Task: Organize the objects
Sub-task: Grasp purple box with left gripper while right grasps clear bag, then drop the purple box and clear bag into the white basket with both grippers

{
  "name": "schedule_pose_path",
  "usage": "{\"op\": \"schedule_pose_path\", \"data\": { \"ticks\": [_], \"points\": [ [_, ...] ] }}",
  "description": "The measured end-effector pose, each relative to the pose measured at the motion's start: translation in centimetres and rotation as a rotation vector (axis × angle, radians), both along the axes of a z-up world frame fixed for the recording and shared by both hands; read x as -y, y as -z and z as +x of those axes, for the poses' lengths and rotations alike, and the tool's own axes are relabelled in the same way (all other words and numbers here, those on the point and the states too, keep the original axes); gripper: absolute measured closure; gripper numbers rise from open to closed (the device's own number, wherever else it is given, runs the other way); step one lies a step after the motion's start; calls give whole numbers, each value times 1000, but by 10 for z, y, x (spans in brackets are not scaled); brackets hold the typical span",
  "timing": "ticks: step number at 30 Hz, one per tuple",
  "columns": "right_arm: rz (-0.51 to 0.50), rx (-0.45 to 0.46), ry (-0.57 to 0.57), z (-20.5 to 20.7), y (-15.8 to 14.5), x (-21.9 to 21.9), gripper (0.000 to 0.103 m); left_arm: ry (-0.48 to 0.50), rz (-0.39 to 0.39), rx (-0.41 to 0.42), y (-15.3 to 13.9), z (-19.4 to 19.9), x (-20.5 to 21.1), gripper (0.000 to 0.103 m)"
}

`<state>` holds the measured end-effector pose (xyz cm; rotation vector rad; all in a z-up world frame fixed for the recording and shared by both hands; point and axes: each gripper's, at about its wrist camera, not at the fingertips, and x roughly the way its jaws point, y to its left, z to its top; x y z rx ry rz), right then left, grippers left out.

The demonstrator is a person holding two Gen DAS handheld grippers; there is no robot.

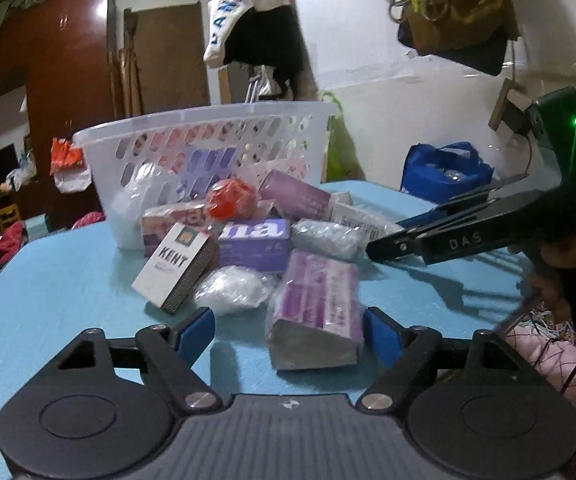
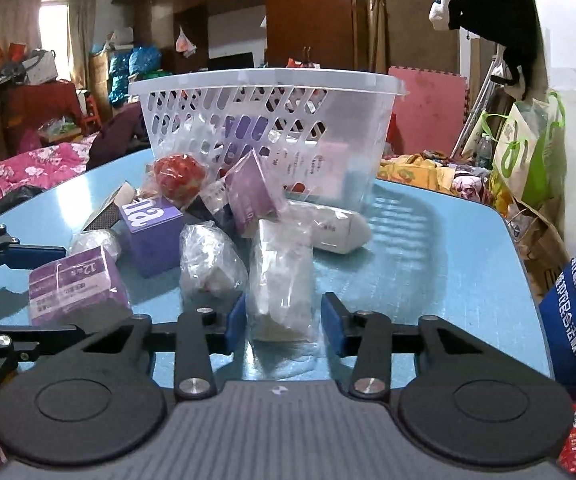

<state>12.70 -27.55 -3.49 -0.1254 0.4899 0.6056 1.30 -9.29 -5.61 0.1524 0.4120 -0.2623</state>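
Left wrist view first, sweeping from the left: I have the white KENT box [image 1: 175,266] leaning on the blue worktop [image 1: 59,300], a clear crumpled bag [image 1: 233,288] just beside it, and behind them the white slotted basket [image 1: 207,144] standing upright with a few packs showing through its wall. My left gripper [image 1: 288,330] has its fingers [image 1: 193,332] well apart; the purple wrapped pack [image 1: 316,308] lies tilted between them, its right side close against the right pad, the left pad clear of it, so nothing is clamped. Further right, a silvery wrapped bundle [image 1: 328,238] sits near the tip of my right gripper [image 1: 392,246], which reaches in from that edge. Over to the right wrist view, again from the left: the purple pack [image 2: 75,286] sits at the left, then a purple carton [image 2: 151,232], a red ball-like thing in plastic [image 2: 177,176] by the basket's foot, a clear bag [image 2: 211,262], and an upright white packet in clear film [image 2: 281,276] standing between my right fingers [image 2: 334,324]. Those fingers are drawn in close on either side of the packet, but I cannot tell whether the pads press on it.
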Motion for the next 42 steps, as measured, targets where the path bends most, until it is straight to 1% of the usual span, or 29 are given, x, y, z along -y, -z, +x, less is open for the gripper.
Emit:
{"op": "schedule_pose_path", "data": {
  "ticks": [1,2,3,5,6,9,12,14,19,22,26,30,33,37,42],
  "points": [
    [8,4,2,-3,0,2,59,1,5,13,1,-1,2,19],
    [16,9,4,-5,0,5,60,0,5,24,0,0,4,24],
    [25,17,9,-9,-2,7,60,2,-2,38,0,-1,4,36],
    [37,33,20,-13,-6,10,62,26,-33,32,-1,1,3,51],
    [47,43,26,-16,-8,13,62,30,-48,32,-2,0,1,51],
    [62,50,30,-19,-11,17,63,24,-36,58,-3,-2,1,51],
    [83,47,31,-19,-12,19,63,40,-68,78,-7,-6,-2,51],
    [83,45,33,-19,-12,19,63,36,-71,94,-11,-8,-5,51],
    [82,32,30,-18,-9,18,64,59,-130,98,-18,-10,-17,51],
    [96,42,36,-22,-10,20,65,60,-175,106,-25,-10,-29,51],
    [138,85,45,-29,-24,27,67,17,-205,163,-45,-10,-47,51],
    [143,115,34,-31,-35,26,71,-21,-247,174,-57,-2,-65,51],
    [126,102,31,-24,-34,20,73,-50,-270,167,-56,5,-73,51],
    [133,95,32,-21,-31,20,74,-60,-271,157,-54,10,-75,51],
    [135,131,29,-31,-42,21,74,-59,-271,164,-57,12,-74,51]
  ]
}}
